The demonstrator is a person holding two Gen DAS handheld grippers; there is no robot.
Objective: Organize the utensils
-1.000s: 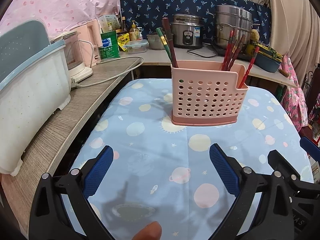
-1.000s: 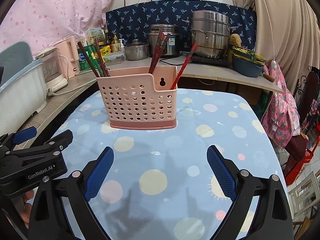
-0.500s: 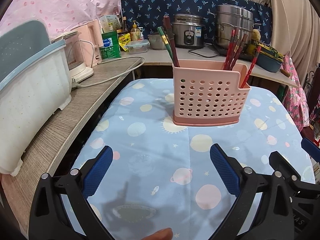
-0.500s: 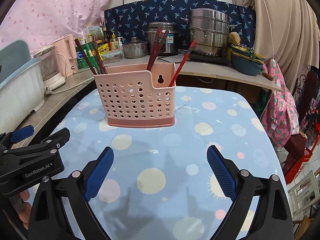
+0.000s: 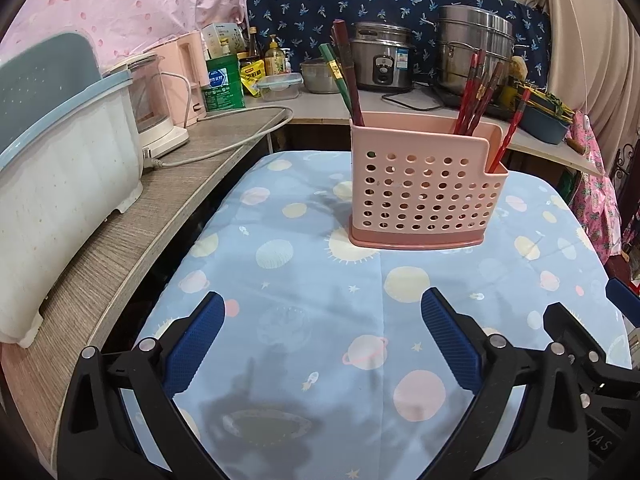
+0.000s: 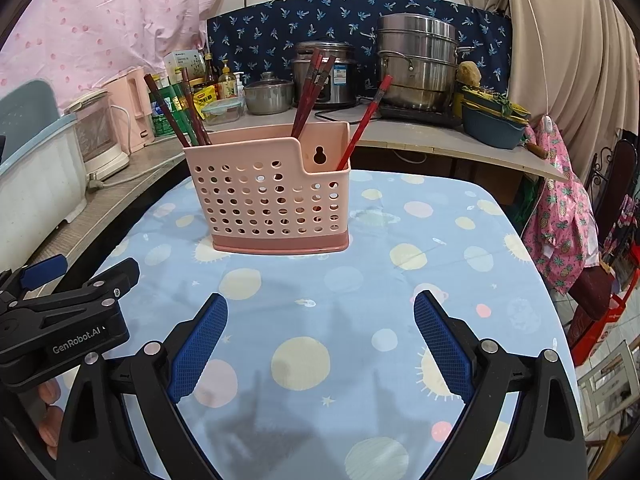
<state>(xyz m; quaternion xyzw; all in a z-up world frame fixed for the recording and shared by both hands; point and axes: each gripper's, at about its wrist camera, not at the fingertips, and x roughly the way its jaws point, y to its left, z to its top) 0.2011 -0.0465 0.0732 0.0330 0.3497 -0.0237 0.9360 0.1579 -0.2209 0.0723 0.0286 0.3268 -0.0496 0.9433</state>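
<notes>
The surface (image 6: 460,240) under its spotted cloth looked bare of loose utensils. The pink basket (image 6: 272,196) had drawn slightly nearer over the last second, chopsticks (image 6: 310,92) upright inside, apparently sorted. My left gripper (image 5: 320,332) and right gripper (image 6: 320,332) stayed wide apart, holding nothing; probably finished.

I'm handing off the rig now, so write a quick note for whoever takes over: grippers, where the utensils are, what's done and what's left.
Left gripper: open, empty, above the tablecloth.
Right gripper: open, empty, beside it.
Pink utensil holder stands upright mid-table, ahead of both.
Dark and green chopsticks sit at its left end, a red bunch in the middle, one red chopstick in the low right compartment.
Done: no loose utensils seen on the table.
Left: perhaps regroup that lone chopstick.
</notes>
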